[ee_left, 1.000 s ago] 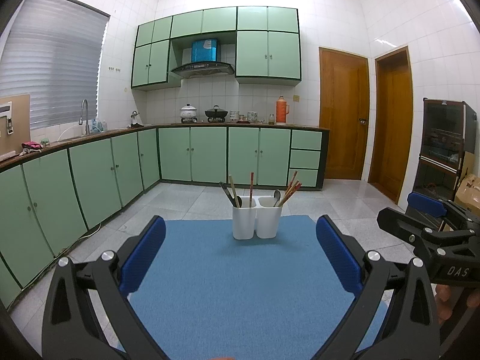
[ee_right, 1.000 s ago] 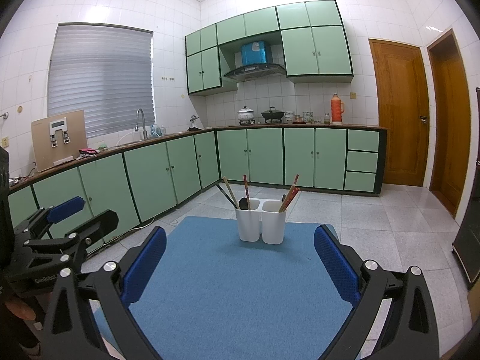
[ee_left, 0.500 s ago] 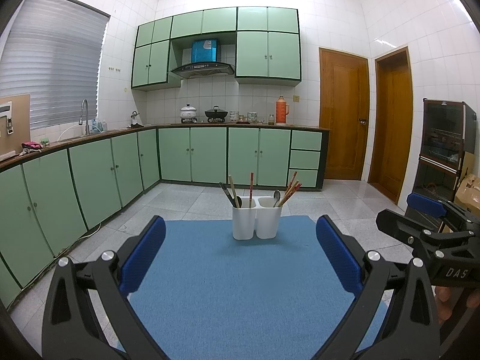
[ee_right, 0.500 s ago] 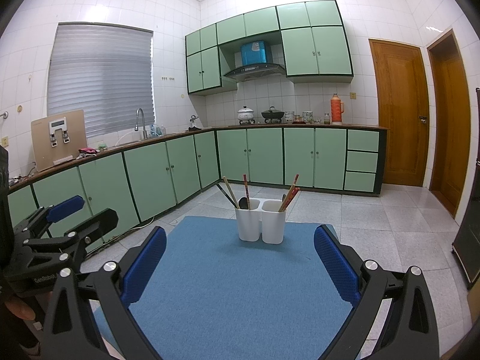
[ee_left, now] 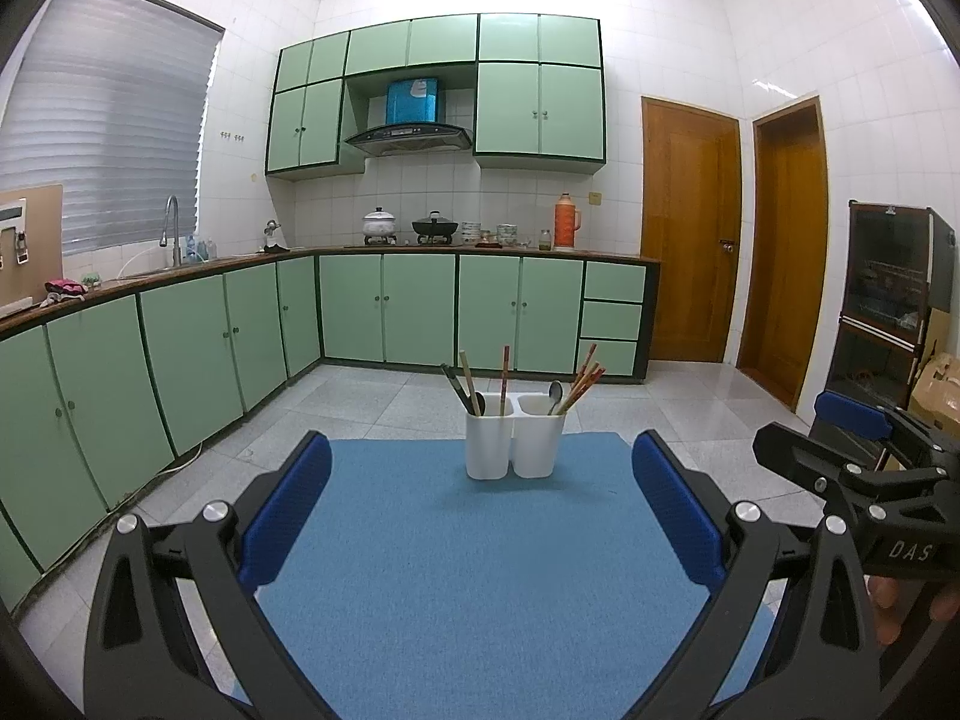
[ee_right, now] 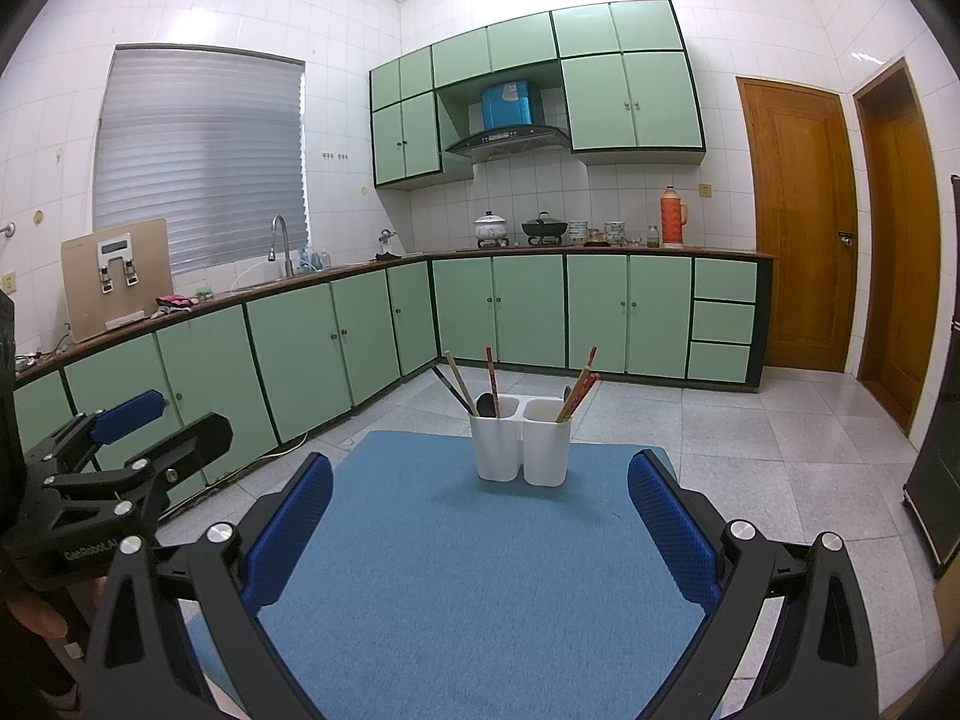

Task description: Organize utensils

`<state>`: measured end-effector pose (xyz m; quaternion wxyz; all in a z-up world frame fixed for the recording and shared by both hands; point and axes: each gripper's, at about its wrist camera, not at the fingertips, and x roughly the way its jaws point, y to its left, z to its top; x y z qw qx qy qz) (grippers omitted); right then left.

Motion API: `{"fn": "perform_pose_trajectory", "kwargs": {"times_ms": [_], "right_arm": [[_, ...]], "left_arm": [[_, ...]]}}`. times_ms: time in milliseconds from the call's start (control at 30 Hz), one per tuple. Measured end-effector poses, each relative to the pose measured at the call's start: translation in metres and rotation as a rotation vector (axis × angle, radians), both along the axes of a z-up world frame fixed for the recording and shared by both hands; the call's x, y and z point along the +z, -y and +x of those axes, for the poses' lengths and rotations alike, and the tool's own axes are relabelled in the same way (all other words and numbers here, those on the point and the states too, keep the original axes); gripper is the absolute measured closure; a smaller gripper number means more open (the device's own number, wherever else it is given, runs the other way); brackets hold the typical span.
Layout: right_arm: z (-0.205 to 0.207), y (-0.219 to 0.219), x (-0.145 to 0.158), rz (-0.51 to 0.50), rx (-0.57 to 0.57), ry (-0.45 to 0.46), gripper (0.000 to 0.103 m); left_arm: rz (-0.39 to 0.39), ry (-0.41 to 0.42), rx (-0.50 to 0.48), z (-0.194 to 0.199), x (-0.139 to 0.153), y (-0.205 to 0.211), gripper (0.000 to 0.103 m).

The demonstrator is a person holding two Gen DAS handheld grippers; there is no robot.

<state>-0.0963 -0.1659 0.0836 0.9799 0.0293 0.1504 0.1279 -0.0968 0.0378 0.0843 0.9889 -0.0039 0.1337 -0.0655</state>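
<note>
Nothing has moved since the earlier frame: left gripper (ee_left: 480,516) and right gripper (ee_right: 480,516) both hover low over the blue worktop (ee_left: 480,588), jaws wide apart and empty, while the white utensil holder (ee_left: 515,445) stands at the far end, chopsticks (ee_left: 585,378) and spoons upright inside

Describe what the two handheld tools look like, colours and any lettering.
Both are black angular plastic frames with silver bolt heads and textured blue finger pads. The left tool shows white "GenRobot.AI" lettering in the right wrist view; the right tool shows white "DAS" lettering in the left wrist view.
</note>
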Motion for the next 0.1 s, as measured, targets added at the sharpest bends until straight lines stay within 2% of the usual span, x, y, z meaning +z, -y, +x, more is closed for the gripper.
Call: {"fn": "perform_pose_trajectory", "kwargs": {"times_ms": [100], "right_arm": [[0.0,-0.0004,-0.0001,0.0,0.0,0.0,0.006]], "left_arm": [[0.002,0.0,0.001,0.0,0.0001,-0.0001,0.006]]}}
